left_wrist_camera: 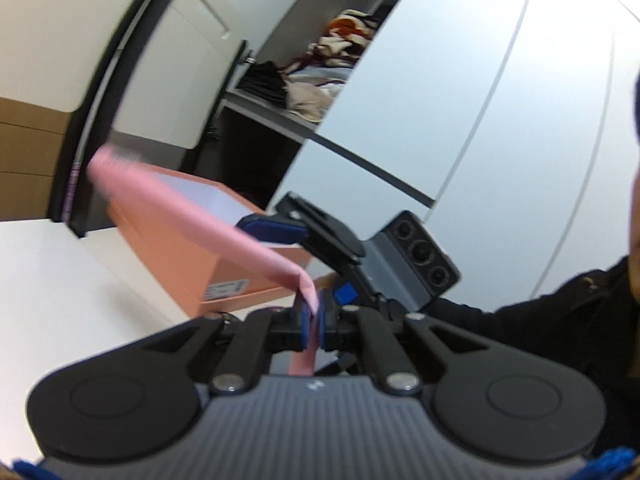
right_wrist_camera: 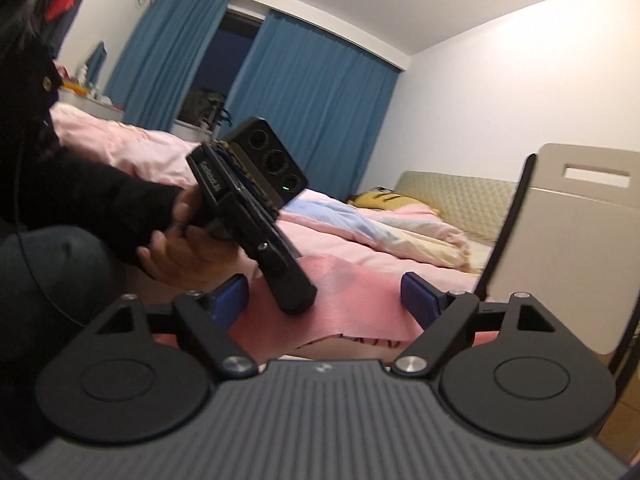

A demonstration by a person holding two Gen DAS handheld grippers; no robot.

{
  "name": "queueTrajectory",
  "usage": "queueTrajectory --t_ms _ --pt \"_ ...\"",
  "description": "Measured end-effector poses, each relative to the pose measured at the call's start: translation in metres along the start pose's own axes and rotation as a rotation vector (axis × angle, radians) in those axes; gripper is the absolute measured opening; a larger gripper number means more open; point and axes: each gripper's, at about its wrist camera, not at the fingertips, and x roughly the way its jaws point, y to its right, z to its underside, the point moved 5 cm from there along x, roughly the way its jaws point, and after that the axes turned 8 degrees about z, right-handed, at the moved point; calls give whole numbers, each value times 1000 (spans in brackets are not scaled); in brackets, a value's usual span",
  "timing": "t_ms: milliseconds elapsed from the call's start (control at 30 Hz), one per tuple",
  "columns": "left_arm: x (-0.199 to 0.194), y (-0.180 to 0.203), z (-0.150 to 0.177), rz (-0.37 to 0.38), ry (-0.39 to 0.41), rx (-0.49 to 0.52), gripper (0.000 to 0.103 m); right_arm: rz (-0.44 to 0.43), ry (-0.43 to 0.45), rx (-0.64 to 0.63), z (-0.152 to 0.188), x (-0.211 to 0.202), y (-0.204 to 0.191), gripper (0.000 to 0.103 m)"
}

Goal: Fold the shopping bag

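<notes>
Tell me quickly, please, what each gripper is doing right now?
Left gripper: shut on the pink bag.
Right gripper: open, holding nothing; the bag lies between its fingers.

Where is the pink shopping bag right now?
The pink shopping bag is pinched in the left gripper, stretching over the orange box; in the right wrist view it lies between the open right gripper's fingers.
</notes>
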Motion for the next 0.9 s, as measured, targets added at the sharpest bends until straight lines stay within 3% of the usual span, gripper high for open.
queueTrajectory --t_ms 33,133,200,300,333,400,467,533,633,700,800,900 --pt "0 1 0 7 4 5 6 -20 -2 19 -1 2 0 85" --pt "-2 4 2 26 15 20 7 -91 -17 98 -1 7 1 69" --pt "-3 5 2 40 22 31 8 -137 -29 162 -2 8 4 45" --pt "-4 8 4 59 33 46 8 -186 -49 261 -2 9 10 35" --pt "-5 9 4 66 37 51 12 -192 -56 275 -1 9 12 33" --pt "-6 11 5 79 44 61 29 -193 -74 298 1 9 14 32" --pt "-7 13 6 92 51 72 64 -178 -99 331 7 10 21 30" --pt "-8 14 6 95 61 83 84 -157 -111 354 12 11 27 29" --pt "-13 13 5 33 96 105 96 -120 -95 401 14 6 39 26" --pt "-14 7 6 -39 105 104 97 -68 -88 419 15 2 48 26" --pt "-7 -7 11 -208 71 111 97 -39 -83 443 18 -4 55 25" --pt "9 -7 17 -284 7 166 97 -49 -89 463 19 -1 52 25"
